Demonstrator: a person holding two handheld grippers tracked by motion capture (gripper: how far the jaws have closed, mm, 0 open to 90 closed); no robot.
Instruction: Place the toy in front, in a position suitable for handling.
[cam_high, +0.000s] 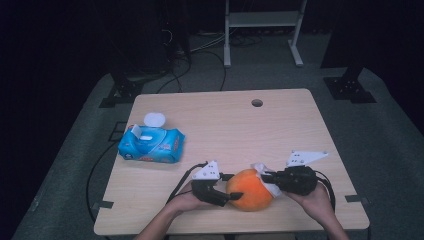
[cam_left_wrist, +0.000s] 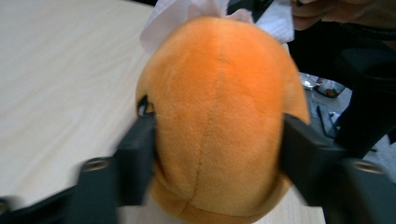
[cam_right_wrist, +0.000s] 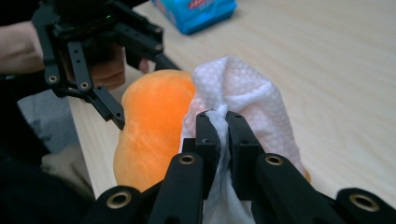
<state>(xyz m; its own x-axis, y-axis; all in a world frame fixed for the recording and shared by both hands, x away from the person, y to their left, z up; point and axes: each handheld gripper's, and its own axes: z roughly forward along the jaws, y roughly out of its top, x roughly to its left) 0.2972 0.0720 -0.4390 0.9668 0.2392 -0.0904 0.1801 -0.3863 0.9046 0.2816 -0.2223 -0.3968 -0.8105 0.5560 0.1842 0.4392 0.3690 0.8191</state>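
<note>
Around you: the blue wipes pack (cam_high: 151, 144) is lying at the left centre of the high view, well apart from both your grippers.
In the way: the white wipe (cam_right_wrist: 243, 100) is draping over the orange plush's far side.
Pack: its lid (cam_high: 154, 119) is standing open, with a wipe poking up.
Plush toy: the orange plush (cam_high: 249, 189) is sitting at the lower centre, near the table's front edge.
Left gripper (cam_high: 224, 192): you are pressing its jaws against the plush's sides.
Right gripper (cam_right_wrist: 223, 122): you are pinching the white wipe between closed jaws.
Surface: the pale wooden table (cam_high: 280, 130) is standing on grey floor in a dark room.
</note>
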